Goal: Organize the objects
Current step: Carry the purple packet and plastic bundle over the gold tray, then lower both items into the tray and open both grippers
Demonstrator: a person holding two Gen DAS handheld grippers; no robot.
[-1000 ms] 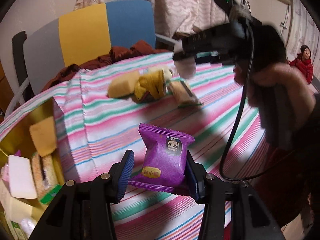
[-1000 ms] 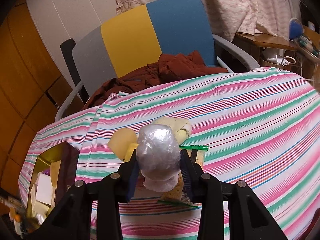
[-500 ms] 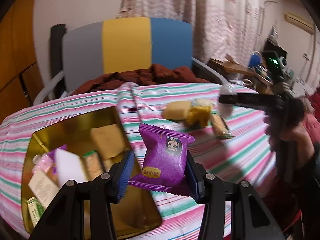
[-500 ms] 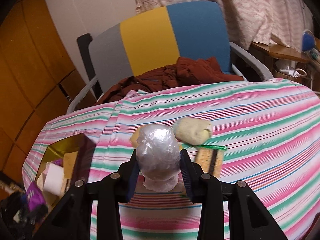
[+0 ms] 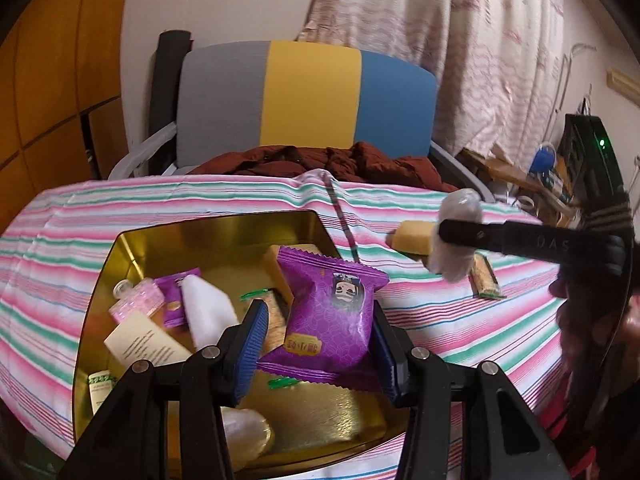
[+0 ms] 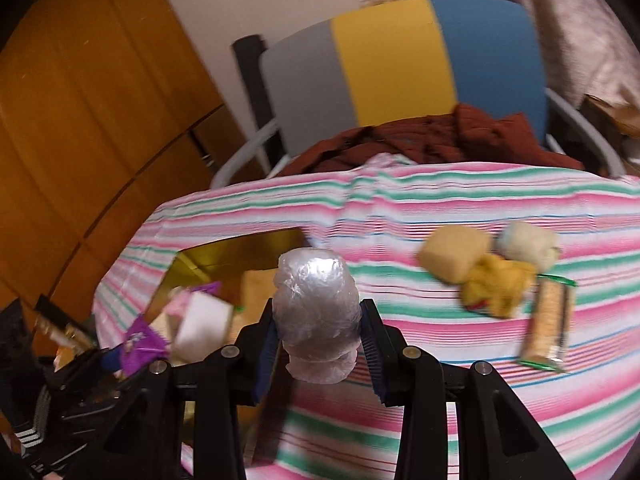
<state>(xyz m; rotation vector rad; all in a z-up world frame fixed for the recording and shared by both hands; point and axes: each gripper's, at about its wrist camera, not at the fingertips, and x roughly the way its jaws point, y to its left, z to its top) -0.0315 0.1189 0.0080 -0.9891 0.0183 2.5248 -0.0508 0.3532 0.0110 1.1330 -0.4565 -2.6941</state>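
Our left gripper is clamped on the purple snack packet, held above the open gold tin; the packet's lower edge is cut off behind the blue pads, so we can't tell whether it touches anything below. The tin sits on the striped tablecloth and already holds a white packet, a small pink bottle, a second purple packet, a cream card and cracker packs, all jumbled; print on them is unreadable. The tin's near rim is hidden by the gripper body.

Our right gripper is pinched shut on a clear-wrapped lump, just off the tin's right side and above the cloth; contents under the film can't be made out. In the left wrist view the same lump hangs in the side-on right gripper, whose finger bar covers the lump's middle, and the hand holding it is dark and cropped at the frame edge.

Loose on the cloth to the right: a tan block, a pale wrapped bun, a yellow crumpled wrapper and a cracker bar, clustered and touching; right wrist view is motion-blurred, so detail is poor. Behind the table: grey/yellow/blue chair with a dark red garment partly hidden by the table edge
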